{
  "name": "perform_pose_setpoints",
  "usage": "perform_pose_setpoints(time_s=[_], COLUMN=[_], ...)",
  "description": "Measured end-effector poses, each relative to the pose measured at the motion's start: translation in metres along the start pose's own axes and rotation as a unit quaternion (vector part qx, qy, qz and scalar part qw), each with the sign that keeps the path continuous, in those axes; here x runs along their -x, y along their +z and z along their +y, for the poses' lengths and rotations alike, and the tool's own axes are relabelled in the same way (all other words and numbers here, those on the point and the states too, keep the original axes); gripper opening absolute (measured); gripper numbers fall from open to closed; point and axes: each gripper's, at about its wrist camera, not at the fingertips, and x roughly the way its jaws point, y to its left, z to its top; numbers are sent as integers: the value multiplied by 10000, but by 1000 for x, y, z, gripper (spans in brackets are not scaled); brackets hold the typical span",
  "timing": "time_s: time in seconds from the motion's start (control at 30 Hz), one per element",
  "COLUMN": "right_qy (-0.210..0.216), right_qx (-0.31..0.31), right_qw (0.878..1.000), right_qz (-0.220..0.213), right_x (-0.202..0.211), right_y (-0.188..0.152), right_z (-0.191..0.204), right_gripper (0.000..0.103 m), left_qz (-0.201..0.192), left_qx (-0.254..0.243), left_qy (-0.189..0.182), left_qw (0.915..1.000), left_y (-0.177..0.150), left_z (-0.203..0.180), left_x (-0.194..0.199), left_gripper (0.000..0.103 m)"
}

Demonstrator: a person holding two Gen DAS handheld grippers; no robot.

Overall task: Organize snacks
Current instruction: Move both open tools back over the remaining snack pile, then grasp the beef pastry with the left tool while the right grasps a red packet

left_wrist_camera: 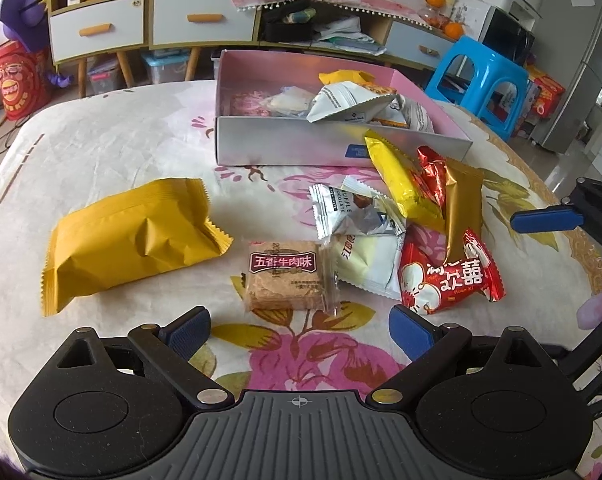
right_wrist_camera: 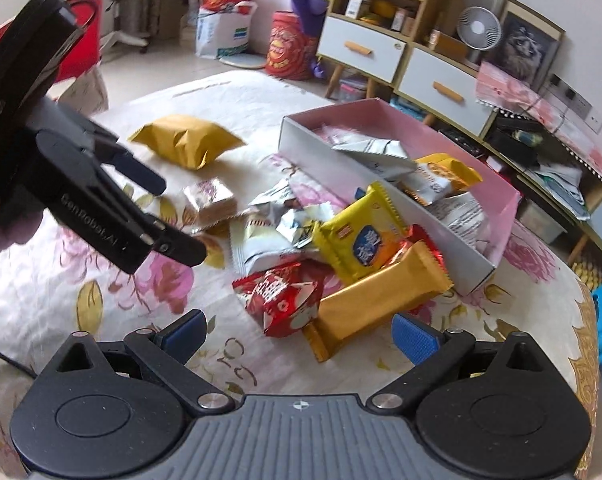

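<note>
While both grippers hover low over the flowered tablecloth [left_wrist_camera: 113, 152], neither holds anything. The left gripper [left_wrist_camera: 299, 330] points toward 12 o'clock with its blue-padded fingers [left_wrist_camera: 187, 330] spread wide, the gap facing a clear-wrapped brown biscuit [left_wrist_camera: 287, 276]. The right gripper [right_wrist_camera: 299, 332] is likewise spread wide, its gap facing a red packet [right_wrist_camera: 281, 298] and a long gold packet [right_wrist_camera: 375, 296] that lie just ahead. In the right wrist view the left gripper [right_wrist_camera: 181, 220] enters from 9 o'clock, tilted downward, fingers apart; the hand holding it is cut off at the frame edge. In the left wrist view only one blue finger [left_wrist_camera: 545, 216] of the right gripper shows at 3 o'clock.

The loose snacks lie heaped on the cloth just before the box [left_wrist_camera: 341, 148], at 12 to 2 o'clock from the left gripper. A large mustard pouch [left_wrist_camera: 133, 240] lies apart at 10 o'clock. A yellow packet [right_wrist_camera: 361, 234] leans against the box wall. Silver-white wrappers [left_wrist_camera: 357, 208] overlap, so their number is hard to judge. More packets [left_wrist_camera: 353, 100] fill the box, those at its far end indistinct.

The box is shallow, rectangular card, pink inside and pale grey outside. The wrappers are glossy crinkled foil with serrated ends; the pouch looks matte and puffed.
</note>
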Motion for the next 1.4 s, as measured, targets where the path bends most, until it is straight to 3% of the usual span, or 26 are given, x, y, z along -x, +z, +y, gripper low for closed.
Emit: perform_pose_setpoints(time_s=[0.5,0.93,1.3,1.4], right_qy=[-133,-97,8,38], right_qx=[235,177,181,226], right_qw=[9996,9998,9997,9996], right_qz=[14,70,150,170], right_x=[-16,-20,-22,-22], right_y=[8,12,14,15], right_z=[7,7,8,10], right_gripper=[85,60,37,36], left_qz=[-131,-97,-68,-45], left_qx=[-5,68,45,61], left_qy=[118,126,203,212], left_qw=[9998,9999,9998,9997], left_y=[9,13,14,15], left_z=[-6,-4,-7,-6], left_x=[-7,-5,-3,-3], left_gripper=[92,51,41,40])
